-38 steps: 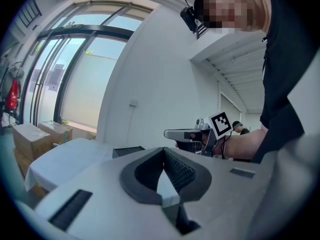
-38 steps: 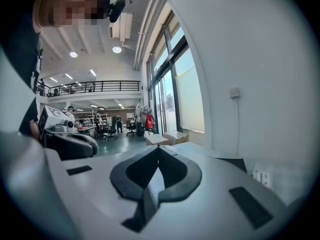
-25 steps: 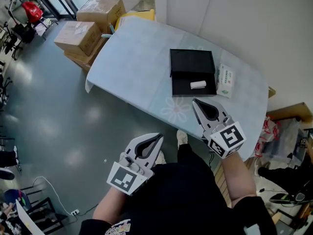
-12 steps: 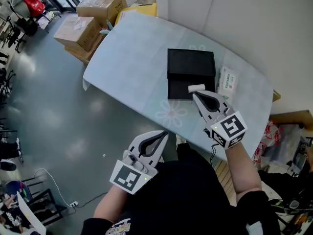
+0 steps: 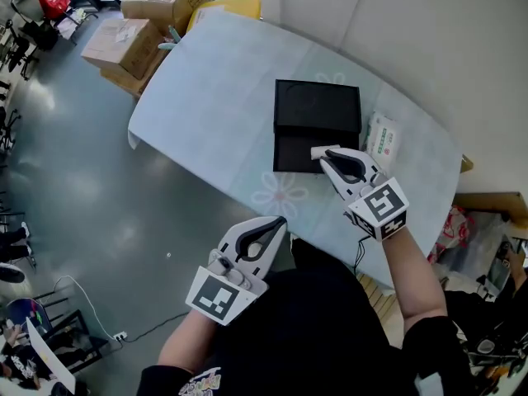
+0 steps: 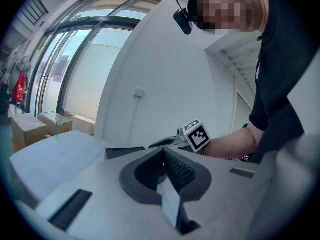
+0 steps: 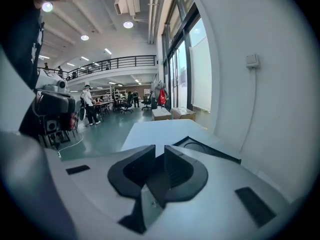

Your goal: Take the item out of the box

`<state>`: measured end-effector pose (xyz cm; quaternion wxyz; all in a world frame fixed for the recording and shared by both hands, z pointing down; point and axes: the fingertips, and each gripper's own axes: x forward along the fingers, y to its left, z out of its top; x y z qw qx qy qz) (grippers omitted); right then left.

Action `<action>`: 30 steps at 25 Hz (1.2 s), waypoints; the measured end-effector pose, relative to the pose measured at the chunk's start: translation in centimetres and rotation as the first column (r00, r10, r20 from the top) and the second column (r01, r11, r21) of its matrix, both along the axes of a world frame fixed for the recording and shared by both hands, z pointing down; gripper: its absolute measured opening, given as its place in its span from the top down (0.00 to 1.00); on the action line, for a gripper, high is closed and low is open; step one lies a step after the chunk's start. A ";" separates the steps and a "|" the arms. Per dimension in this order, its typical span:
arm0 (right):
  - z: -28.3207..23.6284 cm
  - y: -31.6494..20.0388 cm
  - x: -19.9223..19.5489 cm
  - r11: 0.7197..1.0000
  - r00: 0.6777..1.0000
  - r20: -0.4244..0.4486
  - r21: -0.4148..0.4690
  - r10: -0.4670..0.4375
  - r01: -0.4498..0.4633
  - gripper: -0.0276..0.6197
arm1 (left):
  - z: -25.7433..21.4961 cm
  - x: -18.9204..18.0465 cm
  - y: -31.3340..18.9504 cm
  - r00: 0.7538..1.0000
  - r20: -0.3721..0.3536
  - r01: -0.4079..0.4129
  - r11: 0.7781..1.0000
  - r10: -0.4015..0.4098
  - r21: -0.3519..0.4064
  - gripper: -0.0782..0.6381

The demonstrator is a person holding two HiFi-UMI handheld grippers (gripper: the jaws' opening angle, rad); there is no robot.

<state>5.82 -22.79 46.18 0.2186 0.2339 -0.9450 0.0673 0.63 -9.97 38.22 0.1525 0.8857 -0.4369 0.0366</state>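
Observation:
A black box [image 5: 318,114] lies open on the table [image 5: 214,97], its lid toward the wall and its tray toward me. A small white roll [image 5: 314,151] lies in the tray, mostly hidden behind my right gripper [image 5: 323,153]. That gripper's tips hover right at the roll, and its jaws are opening by a narrow gap with nothing between them [image 7: 160,150]. The black box [image 7: 202,149] shows just beyond those jaws. My left gripper [image 5: 279,221] hangs off the table's near edge, shut and empty [image 6: 162,151].
A green-and-white packet [image 5: 381,139] lies right of the box. The tablecloth has a flower print [image 5: 280,195] near the front edge. Cardboard boxes [image 5: 132,27] are stacked on the floor at the table's far left. A white wall runs behind the table.
My right gripper has moved forward from the table's near edge to the box tray, reaching the white roll, and its jaws have parted slightly. The left gripper has barely moved.

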 end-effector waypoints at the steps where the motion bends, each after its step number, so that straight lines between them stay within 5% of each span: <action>1: 0.5 -0.2 0.1 1.000 1.000 -0.016 -0.002 -0.008 0.008 0.88 | 0.2 0.1 -0.2 1.000 -0.002 -0.001 1.000 0.001 -0.003 0.88; 6: 3.1 -1.4 0.2 0.998 0.991 -0.113 -0.006 -0.066 0.066 0.84 | 1.0 0.3 -1.3 1.000 -0.012 -0.002 1.000 0.002 -0.023 0.88; 10: 6.3 -2.0 0.5 0.987 0.954 -0.254 -0.011 -0.157 0.160 0.80 | 1.7 0.5 -1.8 1.000 -0.017 -0.003 0.999 0.003 -0.038 0.88; 19: 13.2 -3.2 2.0 0.941 0.788 -0.529 -0.063 -0.314 0.332 0.71 | 2.7 0.1 -2.2 1.000 -0.026 0.010 0.997 -0.012 -0.076 0.88; 23: 15.8 -3.5 2.6 0.913 0.690 -0.627 -0.092 -0.362 0.397 0.68 | 3.2 -0.1 -2.2 0.999 -0.032 0.022 0.996 -0.025 -0.083 0.88; 30: 18.7 -3.6 3.3 0.882 0.579 -0.700 -0.163 -0.419 0.442 0.66 | 3.8 -0.9 -1.8 0.998 -0.036 0.053 0.994 -0.057 -0.099 0.88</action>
